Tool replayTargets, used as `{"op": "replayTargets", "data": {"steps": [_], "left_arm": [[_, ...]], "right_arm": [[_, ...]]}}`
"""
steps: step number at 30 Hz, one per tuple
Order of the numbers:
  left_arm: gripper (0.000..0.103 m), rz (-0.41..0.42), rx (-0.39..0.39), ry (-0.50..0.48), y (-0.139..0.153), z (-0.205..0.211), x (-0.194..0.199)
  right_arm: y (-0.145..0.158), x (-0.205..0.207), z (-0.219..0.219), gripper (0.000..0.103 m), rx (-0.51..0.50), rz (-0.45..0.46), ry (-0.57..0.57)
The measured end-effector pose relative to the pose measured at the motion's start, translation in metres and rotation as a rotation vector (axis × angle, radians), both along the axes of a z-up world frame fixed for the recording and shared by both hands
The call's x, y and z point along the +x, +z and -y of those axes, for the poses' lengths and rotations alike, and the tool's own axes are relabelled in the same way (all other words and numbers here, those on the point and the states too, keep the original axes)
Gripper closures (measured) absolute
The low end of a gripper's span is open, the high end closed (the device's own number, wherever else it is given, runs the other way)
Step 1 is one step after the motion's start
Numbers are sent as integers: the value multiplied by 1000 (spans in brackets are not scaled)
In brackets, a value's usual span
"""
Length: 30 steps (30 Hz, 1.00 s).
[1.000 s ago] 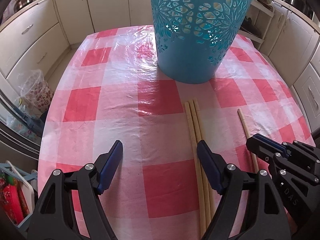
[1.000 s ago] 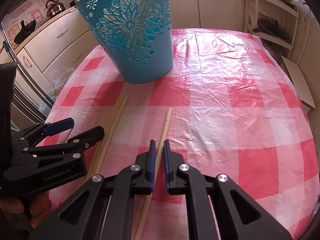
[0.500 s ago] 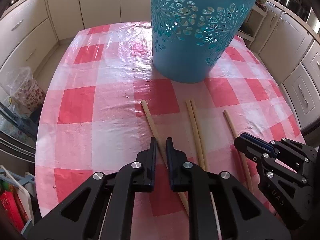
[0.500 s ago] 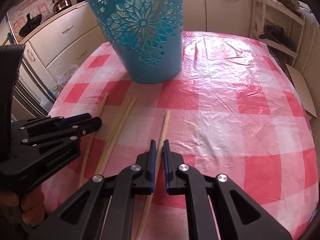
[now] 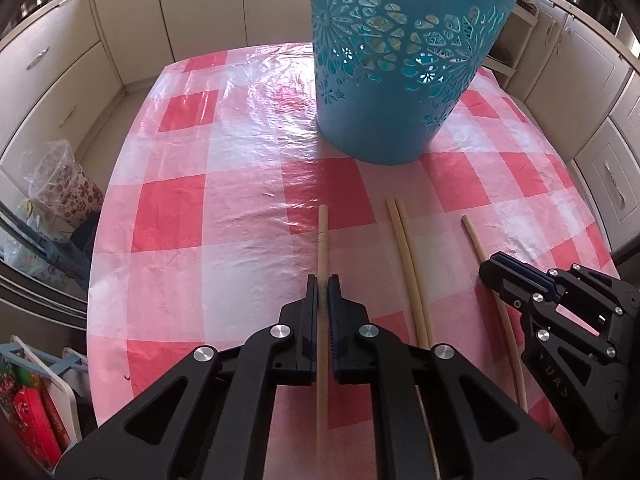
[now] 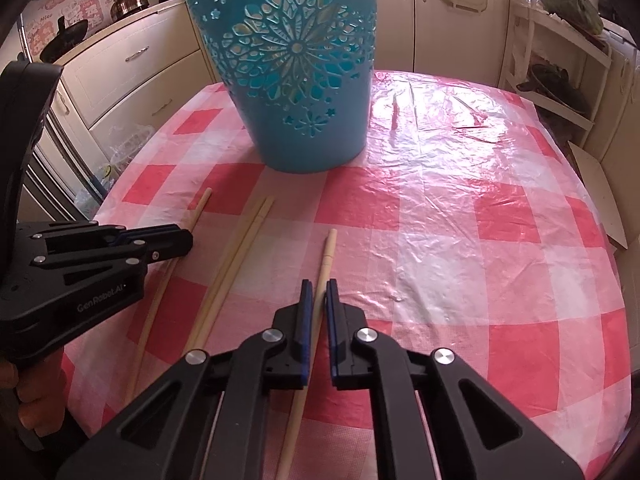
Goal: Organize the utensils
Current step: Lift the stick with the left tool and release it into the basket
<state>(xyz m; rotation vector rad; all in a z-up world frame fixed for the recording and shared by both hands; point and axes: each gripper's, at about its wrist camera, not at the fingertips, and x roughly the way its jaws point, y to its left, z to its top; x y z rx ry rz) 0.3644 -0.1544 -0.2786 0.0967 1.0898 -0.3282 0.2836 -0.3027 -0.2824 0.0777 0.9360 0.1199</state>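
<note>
My left gripper (image 5: 323, 280) is shut on a wooden chopstick (image 5: 323, 240) that points toward a tall blue cut-out basket (image 5: 400, 64). My right gripper (image 6: 318, 284) is shut on another chopstick (image 6: 327, 256); it also shows in the left wrist view (image 5: 472, 236). A pair of chopsticks (image 5: 408, 248) lies flat on the tablecloth between the two grippers, also seen in the right wrist view (image 6: 240, 248). The left gripper (image 6: 184, 240) and its chopstick (image 6: 200, 208) show at the left of the right wrist view. The basket (image 6: 296, 68) stands just beyond the chopstick tips.
A red and white checked tablecloth under clear plastic (image 6: 460, 216) covers the table. Cream kitchen cabinets (image 5: 60, 80) surround it. A plastic bag (image 5: 60, 184) and clutter sit on the floor left of the table. A shelf rack (image 6: 560, 64) stands at the back right.
A second ago my left gripper was open; it closed on one chopstick and has carried it left, apart from the pair, turning it straight toward the basket. My right gripper stays shut on its chopstick.
</note>
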Motion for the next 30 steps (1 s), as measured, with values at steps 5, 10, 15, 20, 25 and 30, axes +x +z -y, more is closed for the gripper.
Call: {"op": "replayTargets", "data": {"steps": [5,10,15,20,25,30], "left_arm": [[98,104,-121,8,44,-23,-15],[98,284,-282,13,121,-42,-19],[98,472,-380,23,189,-41,-1],[98,630,-429,53,228,-17,29],[98,689,-432,97,233,17,75],[98,680,-418,136,212,41,110]], "right_arm": [[-1,-2,-1,95,-4,10,-7],[-1,-2,5,96,38,5,-24],[-1,-1,6,96,55,5,-32],[-1,-2,7,96,62,7,-35],[-2,-2,7,96,68,14,-40],[-2,-2,6,96,59,23,-38]]}}
